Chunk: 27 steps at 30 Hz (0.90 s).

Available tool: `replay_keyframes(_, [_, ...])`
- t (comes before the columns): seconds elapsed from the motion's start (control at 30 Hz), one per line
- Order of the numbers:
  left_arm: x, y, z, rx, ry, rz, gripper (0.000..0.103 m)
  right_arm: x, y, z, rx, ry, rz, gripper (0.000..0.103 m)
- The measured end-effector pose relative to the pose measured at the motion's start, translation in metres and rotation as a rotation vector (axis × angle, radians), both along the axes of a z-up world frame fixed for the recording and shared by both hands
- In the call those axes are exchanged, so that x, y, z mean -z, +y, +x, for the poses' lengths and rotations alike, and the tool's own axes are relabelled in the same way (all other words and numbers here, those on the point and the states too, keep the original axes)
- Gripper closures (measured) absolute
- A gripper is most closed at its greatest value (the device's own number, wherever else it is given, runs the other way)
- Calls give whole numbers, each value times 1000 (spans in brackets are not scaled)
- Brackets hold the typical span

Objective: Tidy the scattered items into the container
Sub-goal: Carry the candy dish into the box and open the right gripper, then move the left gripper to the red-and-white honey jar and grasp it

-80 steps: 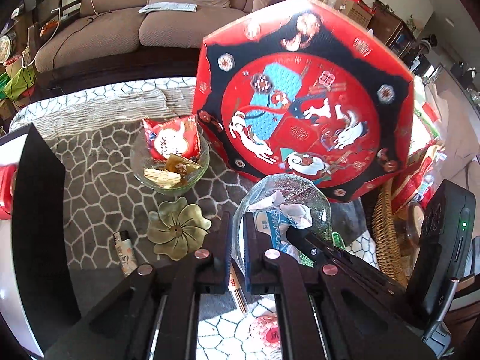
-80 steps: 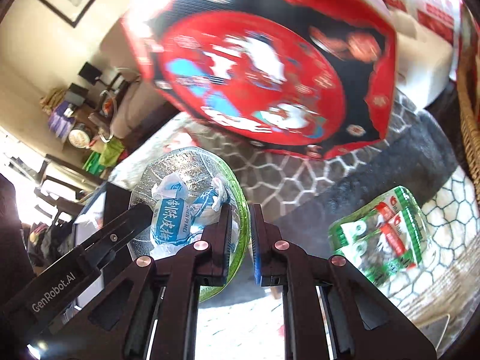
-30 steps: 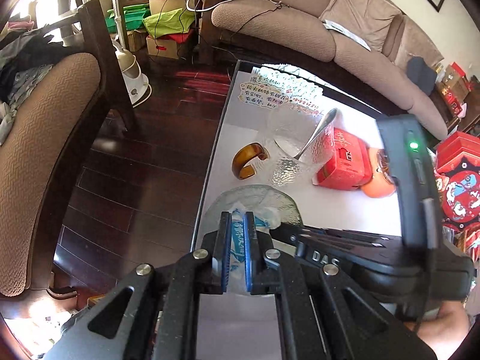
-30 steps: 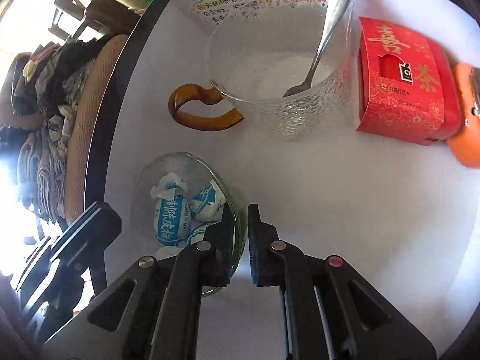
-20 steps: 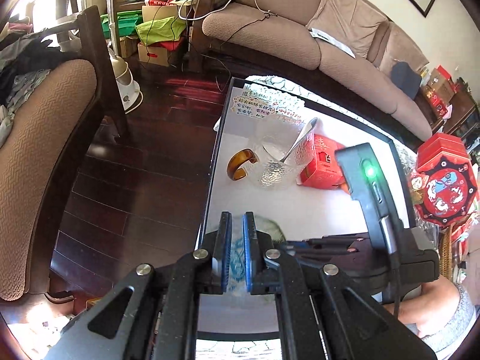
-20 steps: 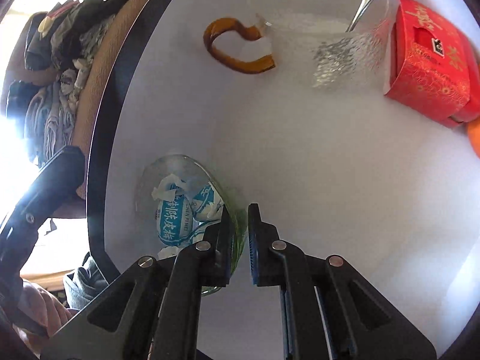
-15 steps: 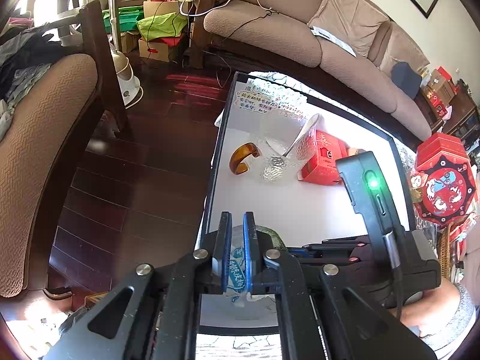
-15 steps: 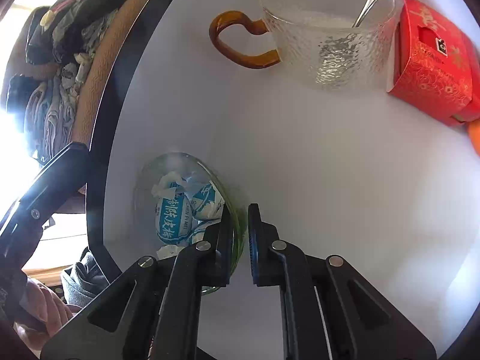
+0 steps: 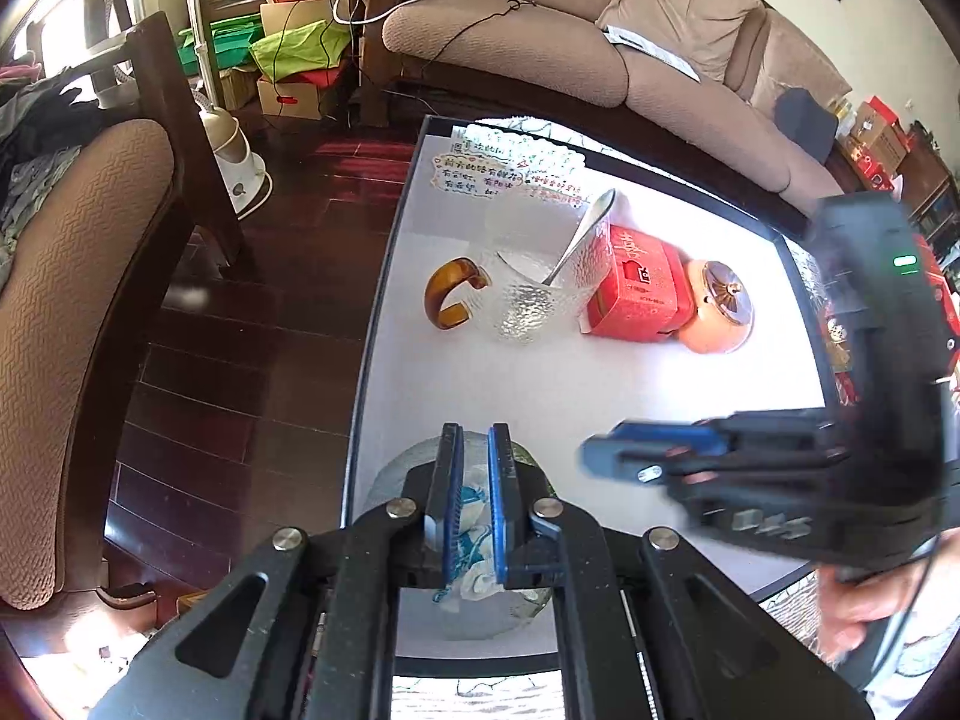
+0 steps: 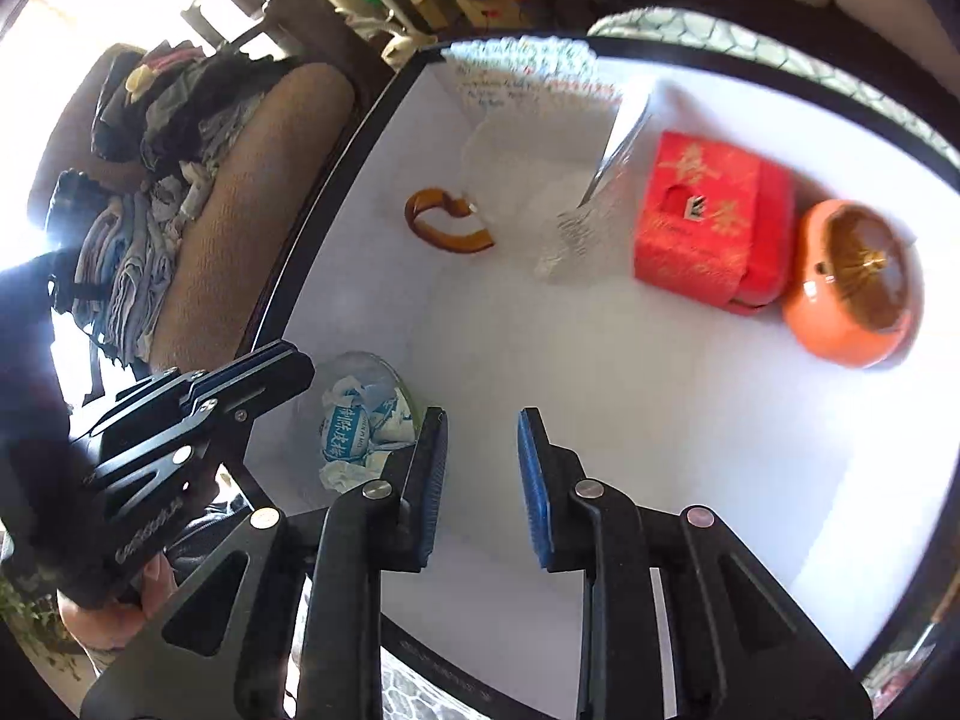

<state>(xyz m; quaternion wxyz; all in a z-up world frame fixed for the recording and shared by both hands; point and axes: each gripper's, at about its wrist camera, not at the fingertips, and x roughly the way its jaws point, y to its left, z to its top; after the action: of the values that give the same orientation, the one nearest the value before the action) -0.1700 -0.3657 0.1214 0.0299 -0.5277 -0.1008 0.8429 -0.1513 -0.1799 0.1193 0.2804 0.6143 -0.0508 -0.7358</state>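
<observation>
White desk (image 9: 540, 396) carried a small glass dish (image 10: 366, 369) of blue-and-white wrappers (image 10: 360, 426) at its near corner. Left gripper (image 9: 474, 504) pinched the dish rim, fingers nearly together. Right gripper (image 10: 480, 474) stood just beside the dish, its fingers opening on nothing. Farther off sat a glass mug (image 9: 540, 288), red box (image 9: 636, 288) and orange pot (image 9: 720, 312).

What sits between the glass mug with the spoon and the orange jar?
A red box sits between the glass mug and the orange jar, touching or nearly touching both. Both wrist views show it.
</observation>
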Motion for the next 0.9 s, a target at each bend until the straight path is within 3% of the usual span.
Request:
replay_keyframes(0.23, [-17, 21, 2, 12, 15, 46, 93, -79, 32, 9, 56, 166, 25, 79])
replay_keyframes(0.43, [-43, 105, -1, 126, 59, 98, 64, -117, 144, 33, 197, 247, 117, 78])
replay_keyframes(0.53, [-47, 159, -3, 196, 64, 135, 57, -117, 210, 46, 263, 249, 153, 78])
replay_keyframes(0.73, [-31, 260, -1, 293, 18, 192, 56, -78, 285, 66, 346, 218, 202, 77])
replay_keyframes(0.9, [-3, 327, -4, 333, -23, 137, 53, -42, 331, 73, 394, 190, 189, 77])
